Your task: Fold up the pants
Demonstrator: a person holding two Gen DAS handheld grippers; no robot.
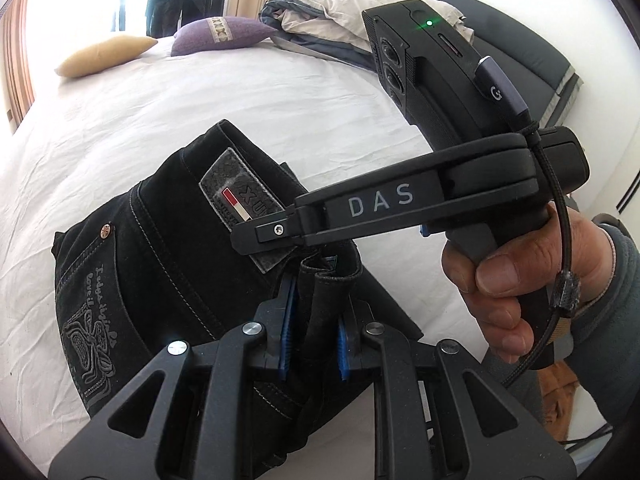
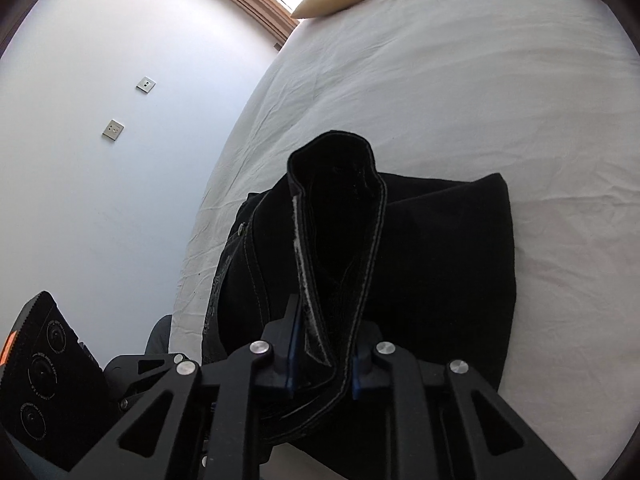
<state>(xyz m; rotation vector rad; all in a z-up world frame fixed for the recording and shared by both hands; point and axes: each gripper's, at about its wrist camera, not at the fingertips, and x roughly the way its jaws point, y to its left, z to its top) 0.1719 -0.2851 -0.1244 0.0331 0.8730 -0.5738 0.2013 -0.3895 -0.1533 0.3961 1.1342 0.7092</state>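
Left gripper (image 1: 316,316) pinching a fold of black pants (image 1: 168,264), right gripper (image 2: 322,354) clamped on a hem band. Pants folded on the near left of a white bed (image 1: 200,92), back pocket and patch (image 1: 236,196) up. Far off, 2 cushions: purple (image 1: 224,34), yellow (image 1: 104,56). Right hand (image 1: 504,284) gripping its handle.
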